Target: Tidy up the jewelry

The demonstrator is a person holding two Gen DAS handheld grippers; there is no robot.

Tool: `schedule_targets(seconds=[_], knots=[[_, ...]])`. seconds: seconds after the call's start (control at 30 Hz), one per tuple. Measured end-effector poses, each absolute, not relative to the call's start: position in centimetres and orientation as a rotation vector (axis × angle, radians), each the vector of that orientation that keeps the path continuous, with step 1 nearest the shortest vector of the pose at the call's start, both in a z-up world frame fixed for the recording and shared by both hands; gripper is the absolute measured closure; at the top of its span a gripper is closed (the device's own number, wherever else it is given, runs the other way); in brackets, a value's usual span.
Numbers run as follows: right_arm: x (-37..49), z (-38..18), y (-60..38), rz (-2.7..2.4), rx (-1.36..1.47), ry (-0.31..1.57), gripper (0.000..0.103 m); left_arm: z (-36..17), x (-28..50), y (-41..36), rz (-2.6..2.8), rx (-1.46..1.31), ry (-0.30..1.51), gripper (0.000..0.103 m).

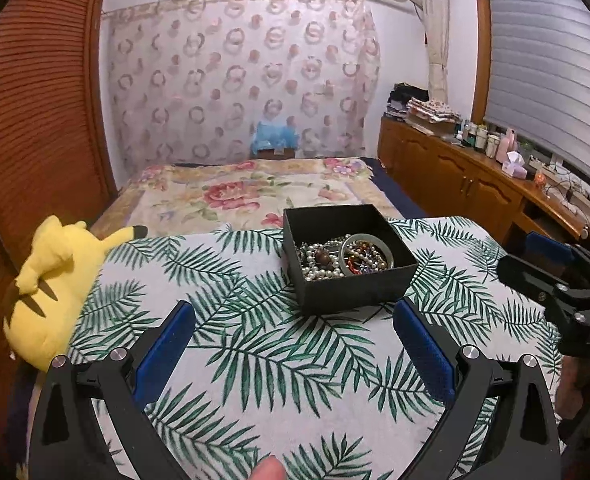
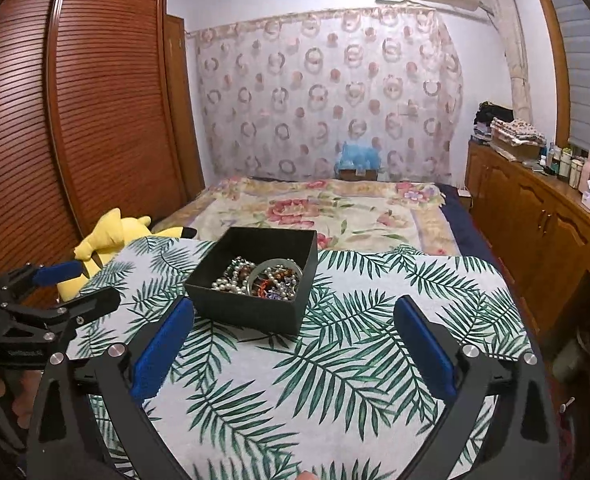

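Note:
A black open box (image 1: 351,288) stands on the palm-leaf cloth (image 1: 255,360). It holds a tangle of jewelry (image 1: 335,258): pearl strands, beaded bracelets and a pale bangle (image 1: 369,240). My left gripper (image 1: 295,320) is open and empty, just short of the box's near wall. The box also shows in the right wrist view (image 2: 251,308), with the jewelry (image 2: 263,278) inside. My right gripper (image 2: 295,316) is open and empty, its left finger near the box's front corner. Each gripper shows in the other's view: the right one (image 1: 551,276), the left one (image 2: 67,284).
A yellow plush toy (image 1: 51,284) lies at the cloth's left edge. Beyond it is a bed with a floral cover (image 1: 255,192). A wooden wardrobe (image 2: 95,120) stands on the left. A wooden sideboard (image 1: 475,176) with bottles runs along the right.

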State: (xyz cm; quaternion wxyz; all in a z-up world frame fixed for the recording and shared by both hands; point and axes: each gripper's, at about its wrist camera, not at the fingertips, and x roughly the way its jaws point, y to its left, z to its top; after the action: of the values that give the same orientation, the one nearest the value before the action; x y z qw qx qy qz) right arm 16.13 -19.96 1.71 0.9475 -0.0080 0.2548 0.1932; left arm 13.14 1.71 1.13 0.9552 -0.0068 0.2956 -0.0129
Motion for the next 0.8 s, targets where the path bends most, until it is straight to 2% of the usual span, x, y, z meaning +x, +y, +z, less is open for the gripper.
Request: schedule_targets(seconds=[0.8], knots=[[11.5, 2.9, -21.1, 0.339, -0.003, 0.461, 0.003, 2.1, 8.6, 1.9, -0.009, -0.03, 0.567, 0.007]])
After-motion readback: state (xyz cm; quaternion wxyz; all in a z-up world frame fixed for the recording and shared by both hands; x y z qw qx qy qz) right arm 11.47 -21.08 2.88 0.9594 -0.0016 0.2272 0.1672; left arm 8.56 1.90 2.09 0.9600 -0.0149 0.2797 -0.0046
